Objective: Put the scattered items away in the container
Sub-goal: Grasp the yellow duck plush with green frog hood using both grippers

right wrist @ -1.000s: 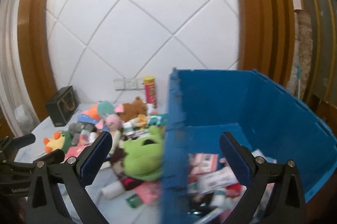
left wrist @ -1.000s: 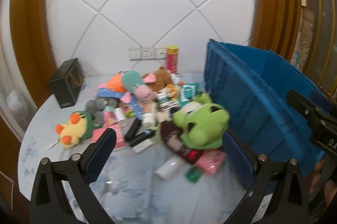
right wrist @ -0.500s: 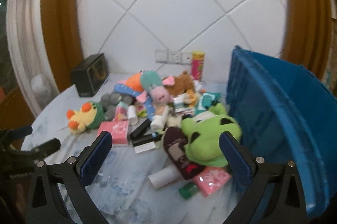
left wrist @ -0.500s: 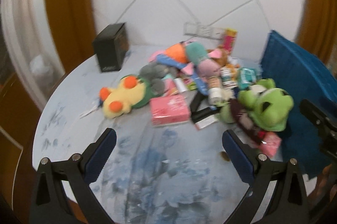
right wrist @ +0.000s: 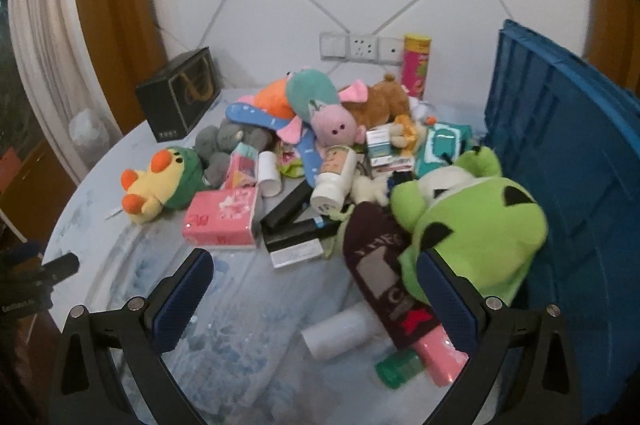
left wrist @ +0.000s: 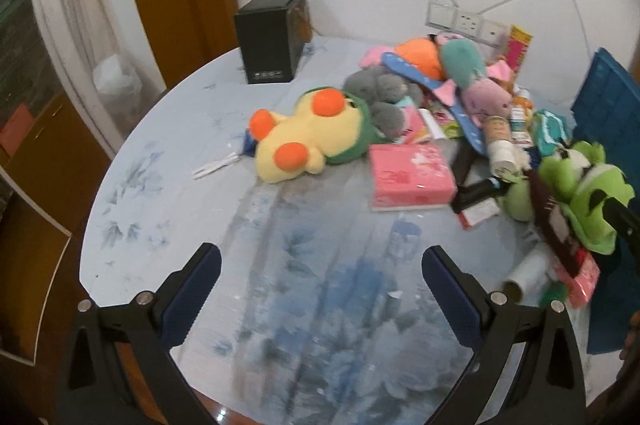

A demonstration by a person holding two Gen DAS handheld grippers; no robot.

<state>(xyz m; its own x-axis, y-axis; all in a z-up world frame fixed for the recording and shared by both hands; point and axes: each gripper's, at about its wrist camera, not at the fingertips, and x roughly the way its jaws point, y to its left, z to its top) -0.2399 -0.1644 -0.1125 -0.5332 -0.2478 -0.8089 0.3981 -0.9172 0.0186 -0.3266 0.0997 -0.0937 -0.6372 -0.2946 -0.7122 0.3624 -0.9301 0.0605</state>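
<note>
While the left wrist view is looking across the round worktop [left wrist: 168,209], the left claw [left wrist: 320,289] is hanging wide and empty above a bare patch of the patterned cloth, with nothing between its blue pads. Ahead of it the scattered pile is lying toward the far right: a yellow duck plush [left wrist: 296,141] nearest the open side, a pink tissue pack [left wrist: 410,177] just beside it, and a green frog plush [left wrist: 576,193] against the blue container [left wrist: 604,101] at the right edge. Judging from this, a fresh pick is being lined up, and the duck or the tissue pack looks easiest for this claw, since both are lying apart from the tangle. Over in the right wrist view, the right claw [right wrist: 316,285] is likewise spread wide and carrying nothing, poised low over the near edge of the pile. The frog plush [right wrist: 472,237] is sitting just by its right pad, leaning on the container's wall [right wrist: 568,153], with a dark sock [right wrist: 380,265] and a white bottle [right wrist: 340,337] below. Its next move probably calls for closing on the soft frog and lifting it over that tall wall.
</note>
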